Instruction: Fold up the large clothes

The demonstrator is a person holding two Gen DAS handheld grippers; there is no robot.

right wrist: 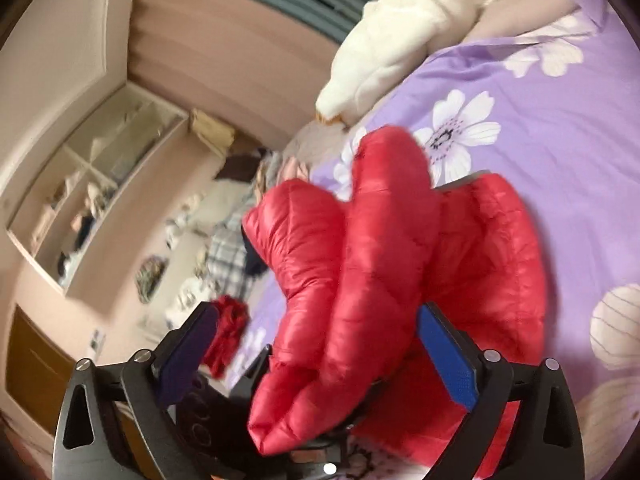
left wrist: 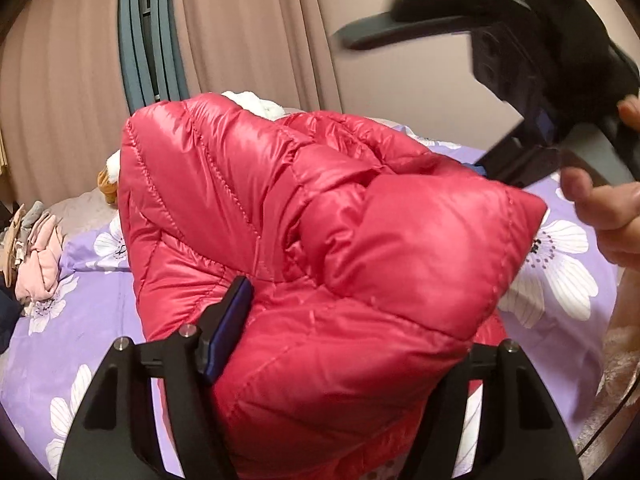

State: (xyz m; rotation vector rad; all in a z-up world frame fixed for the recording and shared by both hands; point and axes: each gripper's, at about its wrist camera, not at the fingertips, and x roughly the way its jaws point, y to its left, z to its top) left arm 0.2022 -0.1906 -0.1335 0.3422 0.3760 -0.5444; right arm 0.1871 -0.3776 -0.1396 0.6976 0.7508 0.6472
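The red jacket (left wrist: 320,248) is bunched up over the purple flowered bedspread (left wrist: 560,280), mid-fold. The left gripper (left wrist: 340,344) is pinching a thick wad of the jacket (its far finger is buried in the fabric). The right gripper (right wrist: 320,344) stands spread wide with a jacket fold lying loose between its fingers. Next, I judge, the right one needs a fresh hold on a free edge.

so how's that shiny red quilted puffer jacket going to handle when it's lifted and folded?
The shiny red quilted puffer jacket is probably floppy: its lobes sag and bulge in the right wrist view. The glossy shell looks slippery, so folds may slide. The puffed quilting suggests it's light but springy, likely to puff back open unless pressed flat.
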